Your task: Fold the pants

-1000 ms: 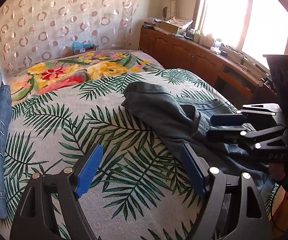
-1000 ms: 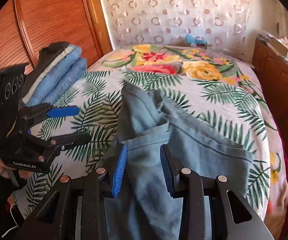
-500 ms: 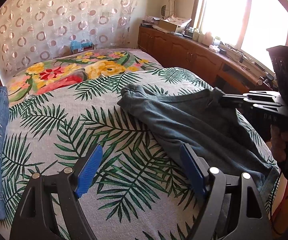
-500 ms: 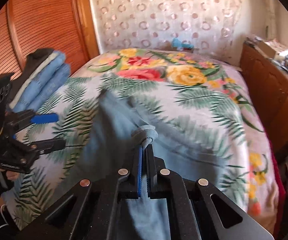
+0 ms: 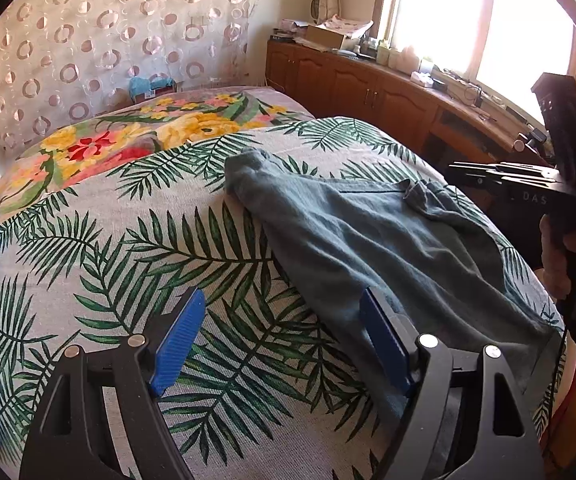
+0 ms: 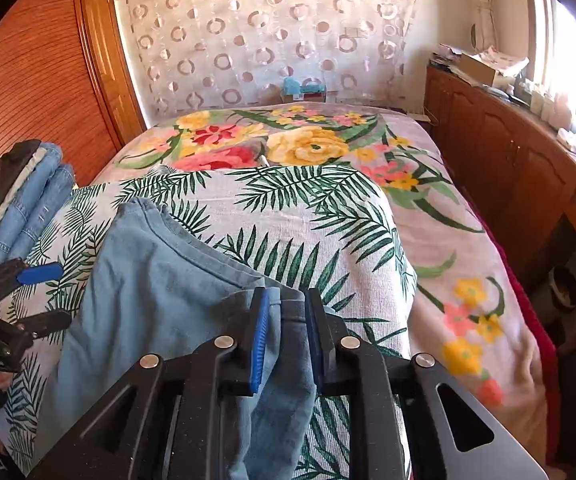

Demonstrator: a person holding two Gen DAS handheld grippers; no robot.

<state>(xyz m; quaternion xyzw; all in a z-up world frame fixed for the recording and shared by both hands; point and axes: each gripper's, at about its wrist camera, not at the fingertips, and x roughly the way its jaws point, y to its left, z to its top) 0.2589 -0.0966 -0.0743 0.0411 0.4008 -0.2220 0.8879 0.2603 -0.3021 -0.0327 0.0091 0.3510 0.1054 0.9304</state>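
Grey-blue pants (image 5: 368,232) lie spread across the right half of the palm-leaf bedspread (image 5: 128,240). My left gripper (image 5: 282,300) hovers open above the bed, its right finger over the pants' near edge, nothing between its pads. In the right wrist view the pants (image 6: 160,288) look light blue, and a folded corner of them sits between the pads of my right gripper (image 6: 286,300). Its jaws are opening and stand a little apart from the cloth. The right gripper (image 5: 454,168) also shows at the bed's right side, and the left gripper (image 6: 62,294) at the left.
A stack of folded jeans (image 6: 36,192) rests at the bed's left edge, next to a wooden wardrobe (image 6: 28,80). Wooden cabinets (image 5: 368,84) with clutter on top run under the window on the right. The floral pillow end (image 5: 128,140) lies beyond the pants.
The right gripper shut on a bunched corner of the pants and drew it to the right, spreading the cloth flat; its jaws have now parted. The left gripper stayed open and barely shifted.
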